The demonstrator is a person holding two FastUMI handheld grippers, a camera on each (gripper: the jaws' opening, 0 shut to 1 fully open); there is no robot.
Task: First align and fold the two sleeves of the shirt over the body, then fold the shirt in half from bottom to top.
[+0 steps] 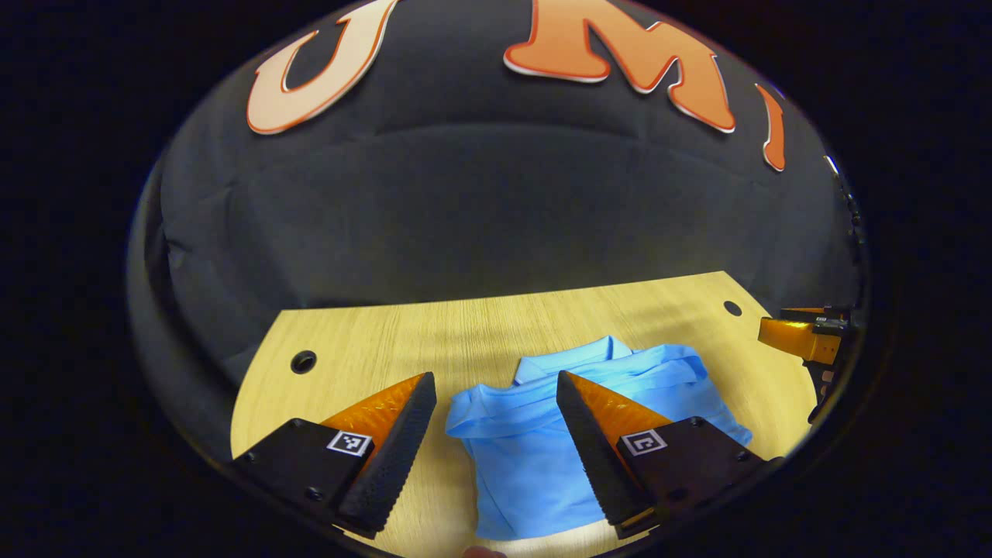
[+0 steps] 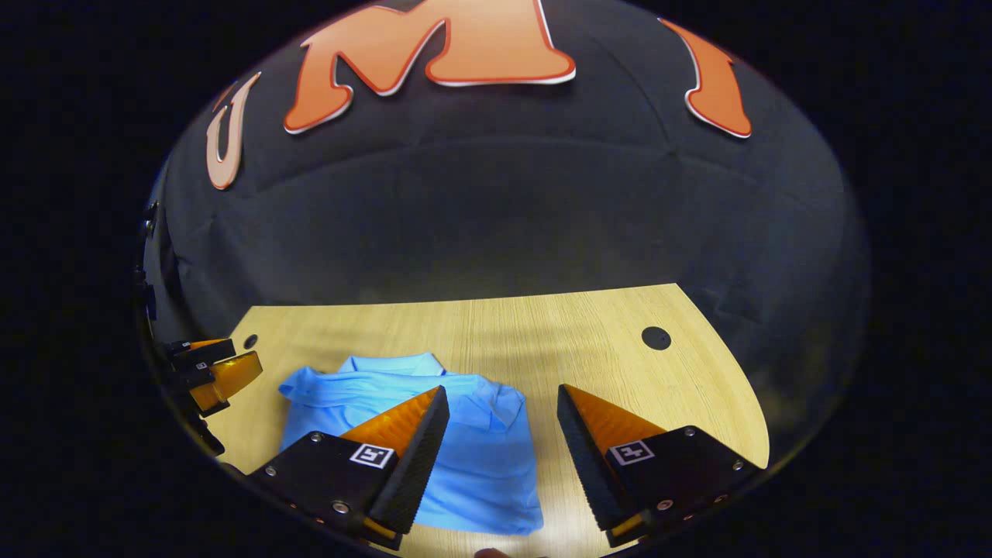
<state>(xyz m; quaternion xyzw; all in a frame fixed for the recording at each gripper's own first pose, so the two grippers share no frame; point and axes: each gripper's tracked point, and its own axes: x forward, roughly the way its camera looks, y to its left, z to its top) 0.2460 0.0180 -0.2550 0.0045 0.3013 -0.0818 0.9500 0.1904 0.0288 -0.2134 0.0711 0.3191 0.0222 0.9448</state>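
On the near half of the wooden table point(image 1: 480, 325) lies the blue shirt point(image 1: 527, 457), already a compact bundle, collar toward the far edge and a folded band of cloth across the top. Looks done or nearly so, judging by the small squarish shape and no sleeve trailing out. Above the near left part of the bundle hangs the left gripper point(image 1: 496, 422), fingers spread wide, nothing between them, not touching the cloth as far as can be told. Over the near right side hangs the right gripper point(image 2: 502, 430), likewise wide open and empty, one finger above the shirt point(image 2: 465, 457), the other above bare table point(image 2: 589, 333). Set one at each side, probably to keep the fold even and square. Seen too from the left gripper view, at the far right edge: the right gripper point(image 1: 806, 341), clear of the cloth. Likely little left beyond a check of the edges; a loose layer could spring open if nudged.
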